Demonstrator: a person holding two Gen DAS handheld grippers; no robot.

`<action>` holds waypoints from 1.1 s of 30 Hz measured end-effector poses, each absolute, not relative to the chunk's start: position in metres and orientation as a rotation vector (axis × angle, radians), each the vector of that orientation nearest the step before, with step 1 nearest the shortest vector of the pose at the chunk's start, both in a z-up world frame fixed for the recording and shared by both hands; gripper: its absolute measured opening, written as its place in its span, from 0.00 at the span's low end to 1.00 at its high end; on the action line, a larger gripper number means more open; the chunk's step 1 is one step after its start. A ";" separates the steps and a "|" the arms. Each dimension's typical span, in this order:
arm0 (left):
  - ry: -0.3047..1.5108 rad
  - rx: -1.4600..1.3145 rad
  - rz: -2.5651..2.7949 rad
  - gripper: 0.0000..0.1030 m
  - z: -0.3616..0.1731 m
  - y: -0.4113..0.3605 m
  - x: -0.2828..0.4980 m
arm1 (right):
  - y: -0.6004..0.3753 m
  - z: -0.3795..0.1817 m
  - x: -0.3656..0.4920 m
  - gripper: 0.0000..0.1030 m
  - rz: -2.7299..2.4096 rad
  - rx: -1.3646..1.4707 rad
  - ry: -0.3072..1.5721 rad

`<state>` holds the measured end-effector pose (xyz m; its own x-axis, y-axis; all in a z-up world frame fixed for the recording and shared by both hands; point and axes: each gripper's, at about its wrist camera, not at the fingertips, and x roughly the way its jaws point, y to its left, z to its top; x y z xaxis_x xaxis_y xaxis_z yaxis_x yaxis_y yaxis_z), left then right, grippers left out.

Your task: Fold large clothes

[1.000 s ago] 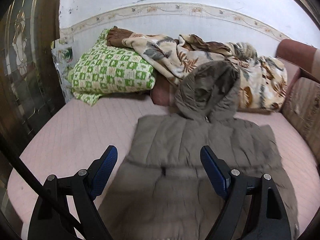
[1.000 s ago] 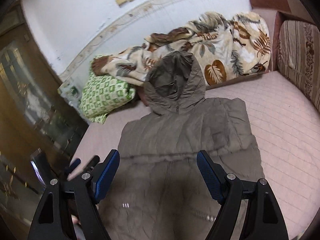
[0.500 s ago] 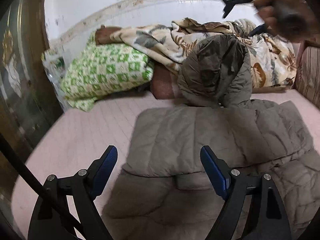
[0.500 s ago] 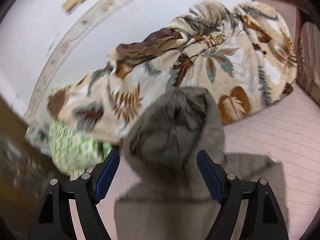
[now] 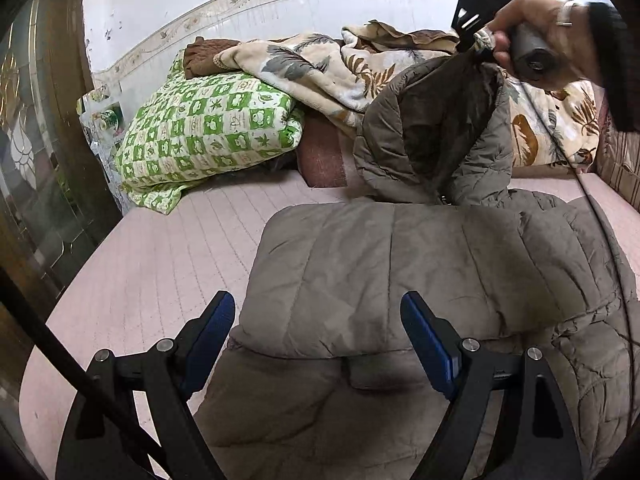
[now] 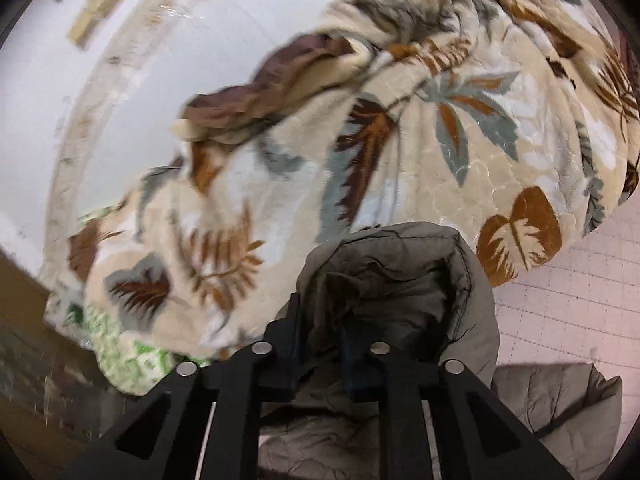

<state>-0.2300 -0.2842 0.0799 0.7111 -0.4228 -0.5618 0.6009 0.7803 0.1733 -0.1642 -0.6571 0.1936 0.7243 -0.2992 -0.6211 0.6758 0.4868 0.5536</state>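
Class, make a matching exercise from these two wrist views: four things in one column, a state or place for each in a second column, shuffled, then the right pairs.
Things:
1. left claw
2. right claw
3. jacket hood
4. green checked quilt

States or places:
A. lifted off the bed
B. open, holding nothing
C. piled by the wall, under the leaf-print blanket's edge
D. shut on the hood

Pairs: 1-B, 2-D, 3-A, 4-C
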 end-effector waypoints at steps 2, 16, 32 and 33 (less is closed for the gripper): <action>0.511 0.351 -0.581 0.82 0.083 -0.282 -0.233 | -0.640 0.201 -0.181 0.13 -0.599 0.863 0.461; 0.526 0.255 -0.555 0.82 0.095 -0.260 -0.223 | -0.442 0.215 -0.332 0.05 -0.462 0.773 0.358; 0.579 0.236 -0.546 0.82 0.091 -0.258 -0.208 | -0.499 0.162 -0.277 0.16 -0.598 0.659 0.566; 0.579 0.241 -0.545 0.82 0.090 -0.259 -0.208 | -0.506 0.157 -0.268 0.16 -0.606 0.649 0.576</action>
<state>-0.2080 -0.2591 0.0897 0.7017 -0.4182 -0.5769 0.5501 0.8325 0.0656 -0.2683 -0.5060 0.1573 0.6819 -0.3289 -0.6533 0.6691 0.6412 0.3757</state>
